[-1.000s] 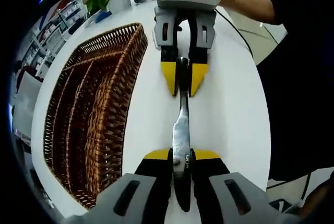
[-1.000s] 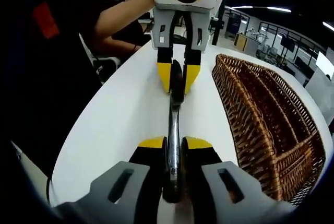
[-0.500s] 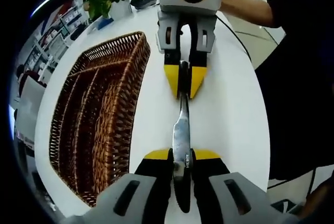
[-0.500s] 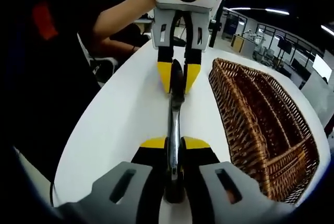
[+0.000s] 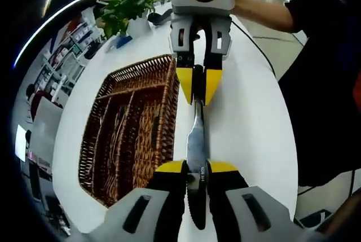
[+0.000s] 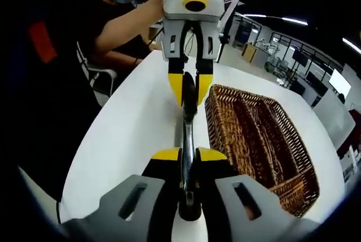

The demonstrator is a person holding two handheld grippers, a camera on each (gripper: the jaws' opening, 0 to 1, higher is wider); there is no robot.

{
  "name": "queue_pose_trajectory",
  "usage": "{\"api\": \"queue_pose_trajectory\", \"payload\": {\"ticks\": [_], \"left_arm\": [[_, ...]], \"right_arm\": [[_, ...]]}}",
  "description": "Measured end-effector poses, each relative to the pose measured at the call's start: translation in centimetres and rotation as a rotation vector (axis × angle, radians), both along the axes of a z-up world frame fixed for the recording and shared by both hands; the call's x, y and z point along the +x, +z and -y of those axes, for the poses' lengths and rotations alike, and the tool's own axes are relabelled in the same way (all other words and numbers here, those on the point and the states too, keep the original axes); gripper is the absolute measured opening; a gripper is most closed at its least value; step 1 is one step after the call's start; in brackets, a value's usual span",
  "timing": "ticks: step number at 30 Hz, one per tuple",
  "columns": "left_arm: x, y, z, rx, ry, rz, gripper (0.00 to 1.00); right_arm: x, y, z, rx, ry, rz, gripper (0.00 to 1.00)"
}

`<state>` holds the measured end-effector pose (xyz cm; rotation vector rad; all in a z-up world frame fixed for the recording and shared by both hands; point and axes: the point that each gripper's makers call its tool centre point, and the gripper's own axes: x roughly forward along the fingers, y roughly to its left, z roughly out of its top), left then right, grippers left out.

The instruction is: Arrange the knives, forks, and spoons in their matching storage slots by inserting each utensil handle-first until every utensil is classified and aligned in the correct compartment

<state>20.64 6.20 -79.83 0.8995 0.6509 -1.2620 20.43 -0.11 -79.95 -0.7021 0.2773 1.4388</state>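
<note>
We have the steel table knife [image 5: 197, 140] pinched at both ends: left gripper [image 5: 197, 170] clamped on the serrated blade, right gripper [image 6: 188, 157] on the handle, above the white table [image 5: 248, 123] beside the brown wicker divided tray [image 5: 132, 135]. Transport step, we judge; next swing handle-first into a slot. The left gripper view shows a potted plant [image 5: 125, 6]; the right gripper view, a seated person [image 6: 121, 25].

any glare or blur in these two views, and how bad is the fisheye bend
Left gripper view: sharp, soft sheen on the knife, white table bright, its edge bowed. Right gripper view: dimmer room, ceiling light streaks, wicker basket warped but crisp.
</note>
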Motion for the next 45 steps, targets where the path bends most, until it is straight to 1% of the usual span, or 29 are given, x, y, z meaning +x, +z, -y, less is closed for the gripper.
{"api": "queue_pose_trajectory", "payload": {"ticks": [6, 9, 10, 11, 17, 23, 26, 32, 38, 45], "left_arm": [[1.8, 1.4, -0.5, -0.014, -0.001, 0.028, 0.13], [2.7, 1.7, -0.7, -0.011, 0.003, 0.036, 0.13], [3.2, 1.9, -0.9, -0.008, 0.006, 0.050, 0.13], [3.7, 2.0, -1.1, -0.009, 0.009, 0.047, 0.13], [5.6, 1.8, -1.7, -0.007, 0.016, 0.049, 0.13], [7.6, 0.5, -2.1, 0.017, 0.015, 0.029, 0.13], [8.4, -0.7, -2.2, 0.030, 0.014, 0.007, 0.13], [9.4, -2.3, -2.3, 0.046, 0.026, -0.017, 0.13], [10.3, -4.2, -2.7, 0.083, 0.045, -0.046, 0.13], [11.0, -5.8, -3.1, 0.111, 0.068, -0.077, 0.13]], "right_arm": [[1.9, 1.4, -0.7, -0.002, -0.002, 0.029, 0.08], [3.1, 1.8, -1.1, -0.009, -0.001, 0.046, 0.08], [3.5, 1.9, -1.2, -0.013, -0.001, 0.053, 0.08], [3.8, 1.9, -1.3, -0.015, -0.002, 0.055, 0.08], [5.7, 1.7, -1.9, -0.031, -0.010, 0.055, 0.08], [7.5, 0.4, -2.4, -0.067, -0.023, 0.037, 0.08], [8.2, -0.3, -2.4, -0.081, -0.035, 0.024, 0.08], [9.5, -2.1, -2.6, -0.115, -0.057, 0.001, 0.08], [10.3, -4.0, -2.9, -0.162, -0.071, -0.020, 0.08], [10.9, -5.2, -3.2, -0.201, -0.076, -0.028, 0.08]]}}
